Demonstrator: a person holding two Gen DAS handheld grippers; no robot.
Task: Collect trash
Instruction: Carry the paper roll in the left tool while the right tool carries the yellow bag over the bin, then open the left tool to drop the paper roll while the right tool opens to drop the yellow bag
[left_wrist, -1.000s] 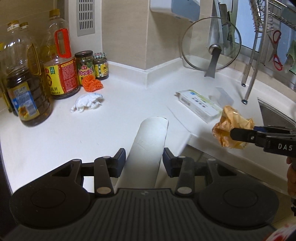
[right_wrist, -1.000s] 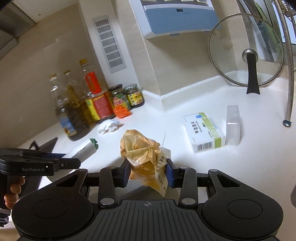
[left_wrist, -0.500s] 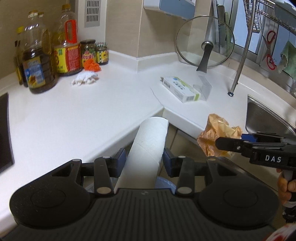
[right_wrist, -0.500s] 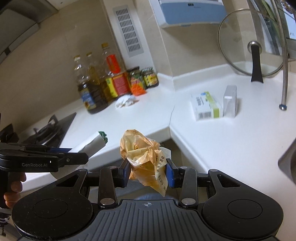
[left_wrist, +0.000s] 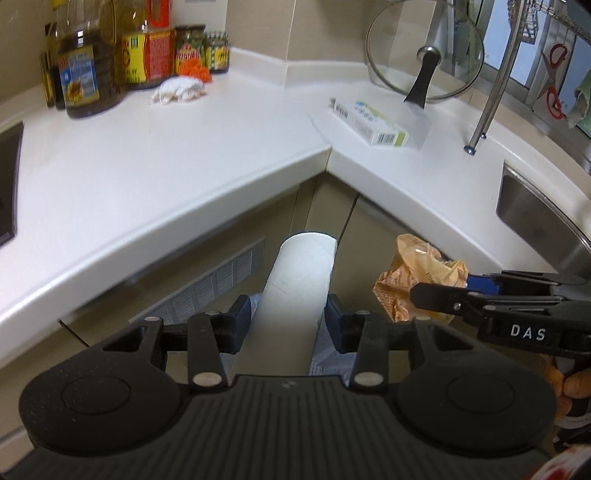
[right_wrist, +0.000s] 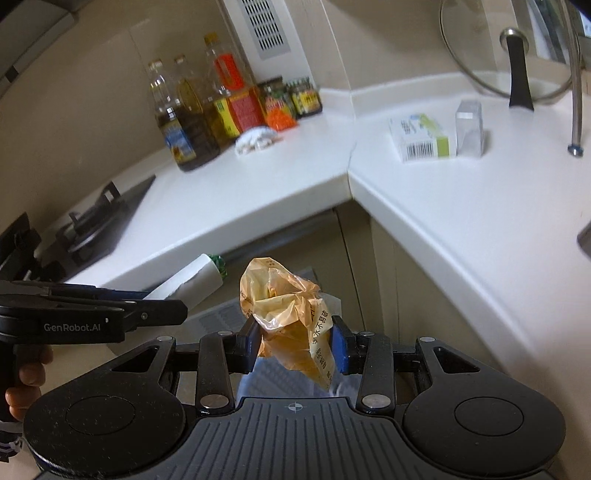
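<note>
Both hand-held grippers have dropped below the desk (left_wrist: 155, 177) edge, left (left_wrist: 289, 314) clamping a tube (left_wrist: 295, 288), right (right_wrist: 294, 341) a wrapper (right_wrist: 288, 314), probably to bin them.

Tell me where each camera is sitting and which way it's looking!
Left wrist: sits on the left gripper, looking along its fingers over the white paper tube toward the counter corner; the right gripper and some fingers show at right.
Right wrist: sits on the right gripper, looking past the crumpled orange bag at the same corner; the left gripper and a hand show at left.
Both share the oil bottles, medicine box and glass lid.
</note>
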